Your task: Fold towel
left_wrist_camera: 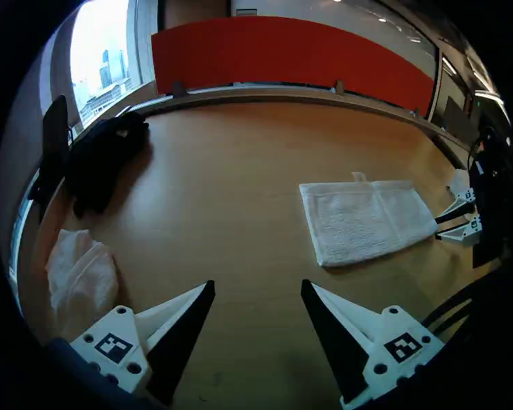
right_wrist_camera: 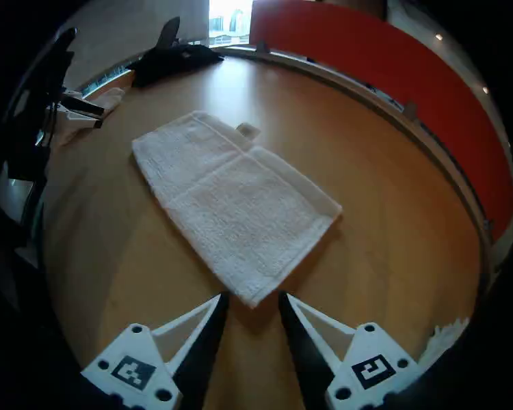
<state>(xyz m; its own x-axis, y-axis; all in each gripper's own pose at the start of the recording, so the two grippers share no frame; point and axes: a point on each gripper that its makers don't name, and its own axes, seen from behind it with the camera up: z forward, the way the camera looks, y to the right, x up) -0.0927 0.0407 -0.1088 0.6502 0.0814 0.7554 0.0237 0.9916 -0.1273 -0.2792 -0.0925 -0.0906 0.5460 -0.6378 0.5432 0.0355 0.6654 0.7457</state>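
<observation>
A white towel (right_wrist_camera: 232,201), folded into a flat rectangle with a small loop tab on its far edge, lies on the wooden table (right_wrist_camera: 393,225). In the right gripper view, my right gripper (right_wrist_camera: 253,295) is open. The towel's near corner lies just between its fingertips, and they are not pressing on it. In the left gripper view the towel (left_wrist_camera: 366,219) lies ahead to the right, with the right gripper (left_wrist_camera: 451,222) at its right edge. My left gripper (left_wrist_camera: 256,283) stands wide open over bare table, well short of the towel, with nothing between its fingers.
A black bag (left_wrist_camera: 106,160) lies at the table's far left corner, near a window. A crumpled white cloth (left_wrist_camera: 82,273) sits near the left edge. A red partition (left_wrist_camera: 291,55) runs along the far side. Another bit of white material (right_wrist_camera: 448,338) lies at the right edge.
</observation>
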